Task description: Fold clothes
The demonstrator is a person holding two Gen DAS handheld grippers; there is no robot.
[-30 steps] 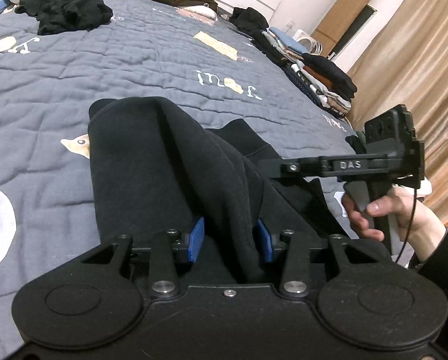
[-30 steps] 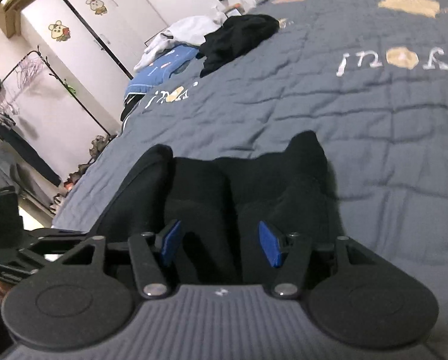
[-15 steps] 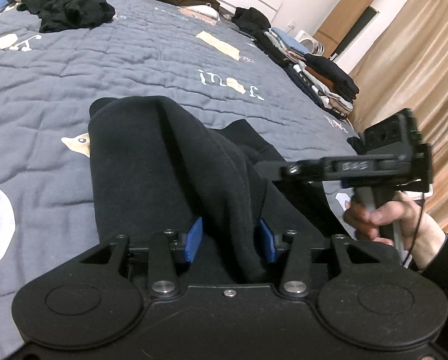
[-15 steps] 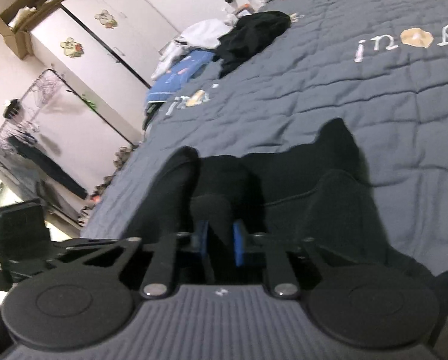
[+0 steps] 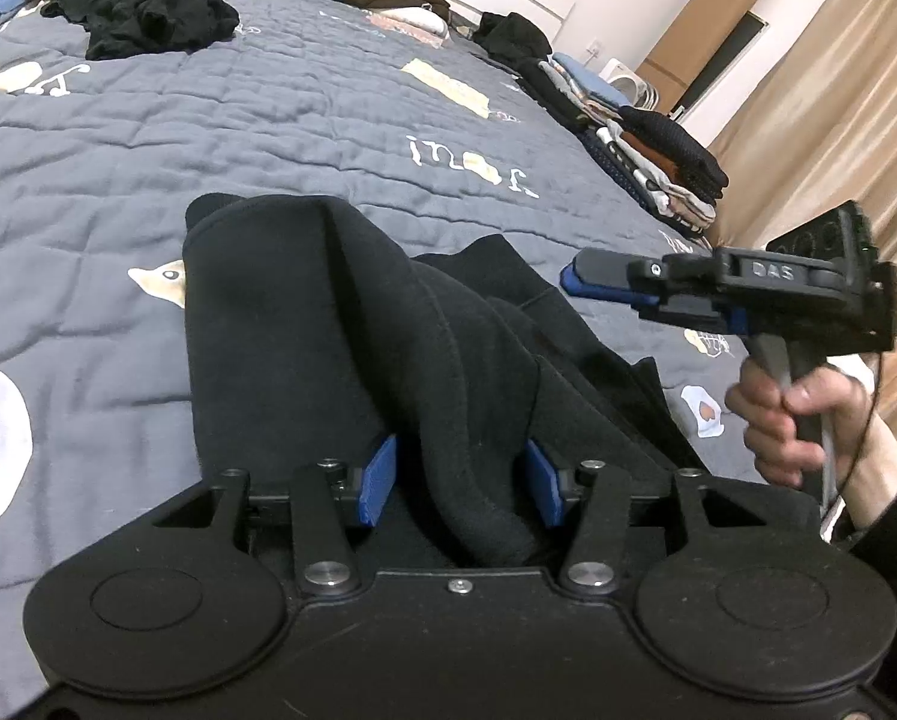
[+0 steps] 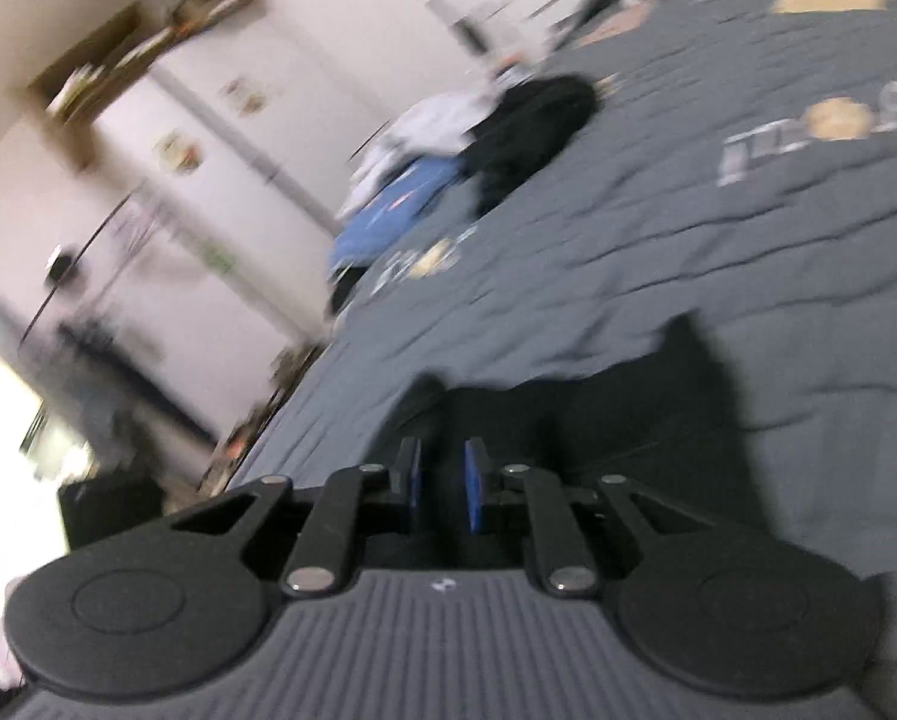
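So the left gripper (image 5: pixel 460 480) has its jaws about half apart and opening, with a thick fold of the black garment (image 5: pixel 328 324) bunched between the blue pads, which no longer look like they're pressing it. The right gripper (image 6: pixel 442 480) is nearly closed; from the left wrist view it sits lifted off the garment with nothing in it, and its own view is too blurry to add much. One black garment lies on the grey quilted bed (image 5: pixel 208 120). Further off: one loose black pile (image 5: pixel 142 18) and one stack of folded clothes (image 5: pixel 646 156) along the edge.
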